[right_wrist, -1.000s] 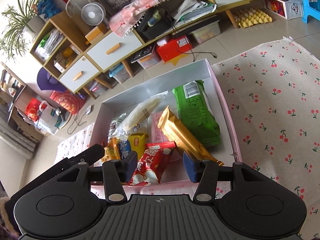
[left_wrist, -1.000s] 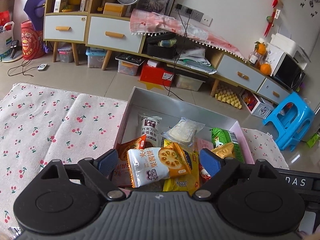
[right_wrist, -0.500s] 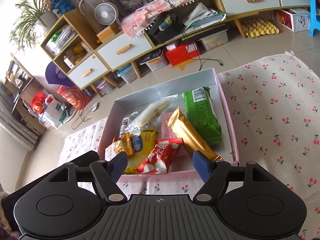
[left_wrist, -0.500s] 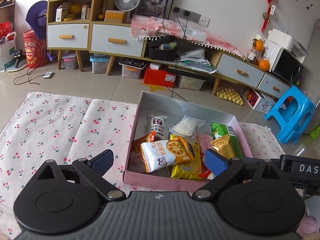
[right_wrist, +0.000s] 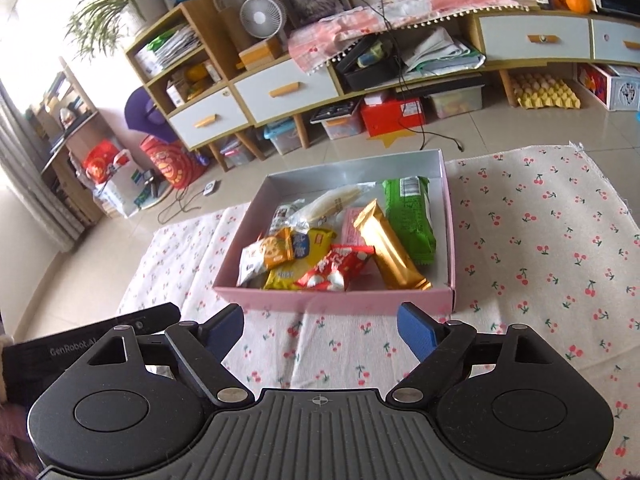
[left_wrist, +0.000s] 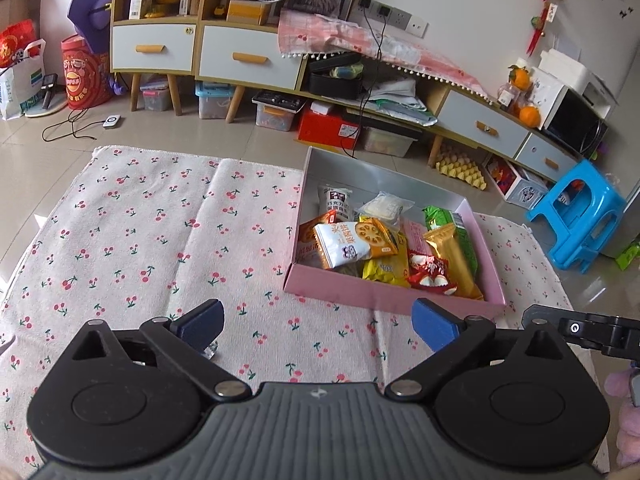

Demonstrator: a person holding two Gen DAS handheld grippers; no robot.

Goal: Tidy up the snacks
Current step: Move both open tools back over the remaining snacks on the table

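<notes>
The pink box (left_wrist: 384, 288) of snacks sits on the cherry-print cloth (left_wrist: 160, 240) spread on the floor, toward the cloth's far edge. Inside lie a gold bar (right_wrist: 390, 248), a green packet (right_wrist: 408, 216), a red packet (right_wrist: 336, 268) and a biscuit pack (left_wrist: 352, 240) (among others). The left hand-held gripper (left_wrist: 316, 322) and right hand-held gripper (right_wrist: 320, 328) are both opening, wide and empty, over cloth just short of the box.

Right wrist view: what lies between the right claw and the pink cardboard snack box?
Only bare cherry-print cloth separates the right claw from the pink cardboard snack box.
</notes>
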